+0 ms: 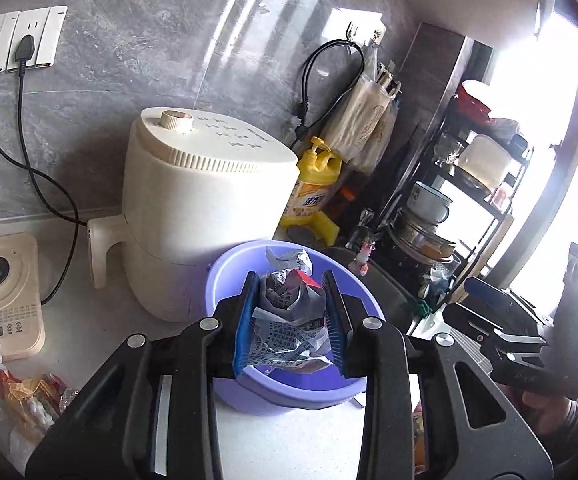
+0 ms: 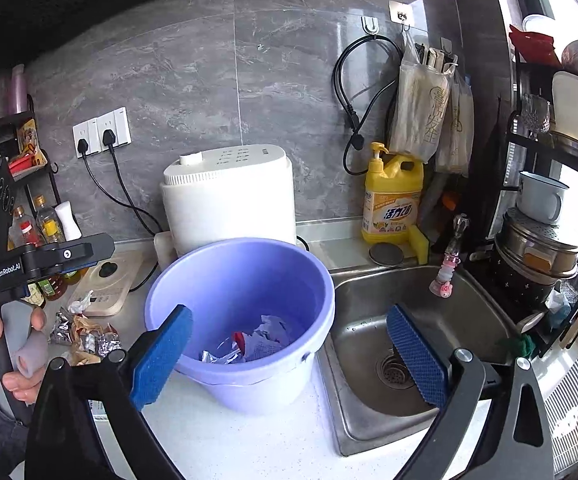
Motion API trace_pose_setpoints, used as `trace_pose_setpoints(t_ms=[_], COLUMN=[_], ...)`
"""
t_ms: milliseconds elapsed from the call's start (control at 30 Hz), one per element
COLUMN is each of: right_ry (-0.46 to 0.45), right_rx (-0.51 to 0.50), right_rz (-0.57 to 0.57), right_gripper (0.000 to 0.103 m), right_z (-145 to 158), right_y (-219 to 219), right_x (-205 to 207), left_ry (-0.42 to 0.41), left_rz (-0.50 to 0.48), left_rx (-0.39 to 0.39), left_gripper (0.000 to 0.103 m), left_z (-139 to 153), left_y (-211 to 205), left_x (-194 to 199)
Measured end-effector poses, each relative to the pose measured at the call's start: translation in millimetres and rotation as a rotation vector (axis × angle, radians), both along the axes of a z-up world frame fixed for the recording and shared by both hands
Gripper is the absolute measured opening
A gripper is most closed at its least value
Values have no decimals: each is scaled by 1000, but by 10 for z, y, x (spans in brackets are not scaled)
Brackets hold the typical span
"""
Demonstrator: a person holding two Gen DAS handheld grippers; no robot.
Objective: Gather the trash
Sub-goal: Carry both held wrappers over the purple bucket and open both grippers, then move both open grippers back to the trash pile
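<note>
- The left hand-held gripper (image 1: 291, 316) sits at the lower centre of the left wrist view, its blue pads clamped on a crumpled silver wrapper (image 1: 289, 320).
- The wrapper hangs directly over the mouth of the purple bucket (image 1: 225, 280), which stands on the white worktop (image 1: 281, 440) in front of a cream appliance (image 1: 209, 200).
- In the right wrist view, the right hand-held gripper (image 2: 289, 360) is spread wide and holds nothing; its left pad overlaps the bucket's rim, its right pad lies over the steel sink (image 2: 469, 320).
- More crumpled wrappers (image 2: 257, 344) lie at the bucket's bottom.
- Loose foil scraps (image 2: 85, 336) rest on the worktop at the left, beside the bucket.
</note>
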State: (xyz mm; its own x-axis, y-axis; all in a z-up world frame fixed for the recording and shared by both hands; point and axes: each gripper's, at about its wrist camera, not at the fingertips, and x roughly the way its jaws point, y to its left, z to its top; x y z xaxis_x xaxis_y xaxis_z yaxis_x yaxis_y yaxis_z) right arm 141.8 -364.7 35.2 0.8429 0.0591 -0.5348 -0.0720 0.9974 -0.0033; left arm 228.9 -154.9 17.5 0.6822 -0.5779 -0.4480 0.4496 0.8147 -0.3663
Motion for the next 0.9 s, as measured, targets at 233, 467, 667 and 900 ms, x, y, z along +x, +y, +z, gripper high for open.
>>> trace_pose_setpoints(t_ms=[233, 467, 667, 900], right_ry=[16, 53, 57, 79], right_rx=[22, 46, 29, 53], right_rz=[147, 269, 406, 526], right_gripper=[95, 95, 95, 95], right_z=[-106, -172, -203, -292], right_y=[456, 806, 1171, 1505], right_x=[75, 137, 111, 70], left_ry=[-27, 43, 43, 33], left_rz=[-1, 102, 251, 396], left_rx=[-9, -7, 13, 52], left_gripper=[98, 98, 98, 98], left_z=[3, -176, -227, -245], left_y=[-105, 321, 772, 1192], left_x=[15, -92, -399, -787])
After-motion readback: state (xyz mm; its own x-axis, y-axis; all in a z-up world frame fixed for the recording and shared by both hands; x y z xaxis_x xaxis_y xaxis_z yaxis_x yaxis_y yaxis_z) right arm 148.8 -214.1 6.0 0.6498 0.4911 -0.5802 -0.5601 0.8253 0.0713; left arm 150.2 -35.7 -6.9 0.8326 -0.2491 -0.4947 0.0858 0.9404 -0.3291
